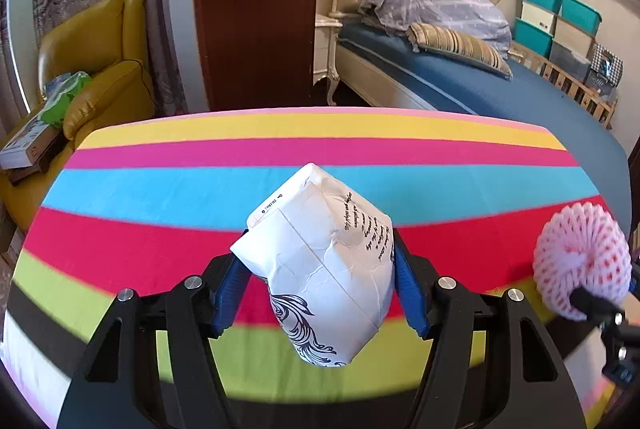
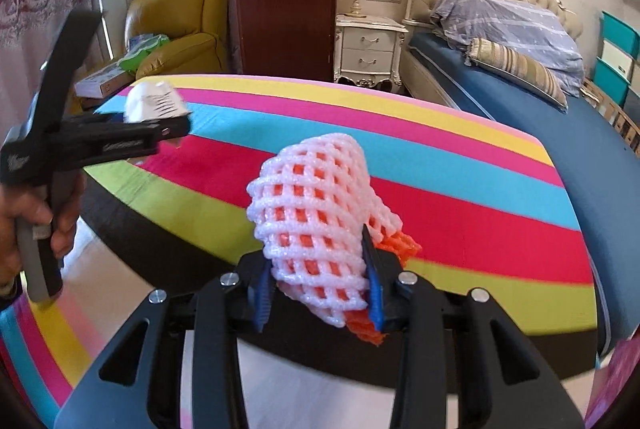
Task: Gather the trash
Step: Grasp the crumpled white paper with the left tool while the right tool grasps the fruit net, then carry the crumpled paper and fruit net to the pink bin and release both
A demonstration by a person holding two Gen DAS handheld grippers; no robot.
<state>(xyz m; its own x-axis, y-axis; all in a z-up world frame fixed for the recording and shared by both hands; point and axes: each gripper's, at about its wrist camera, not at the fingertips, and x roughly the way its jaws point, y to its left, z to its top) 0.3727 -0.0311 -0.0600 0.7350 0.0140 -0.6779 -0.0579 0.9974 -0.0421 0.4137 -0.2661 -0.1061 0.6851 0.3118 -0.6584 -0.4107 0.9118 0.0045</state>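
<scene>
My left gripper (image 1: pixel 320 289) is clamped on the white paper bag (image 1: pixel 324 269) at frame centre, above the striped table (image 1: pixel 320 153). My right gripper (image 2: pixel 318 289) pinches the white foam net (image 2: pixel 316 221), orange netting (image 2: pixel 366 329) beneath, lower centre.

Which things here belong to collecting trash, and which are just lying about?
Job:
- white paper bag in left gripper
- foam fruit net in right gripper

Lying about:
- yellow armchair
- bed
- nightstand
- teal boxes
</scene>
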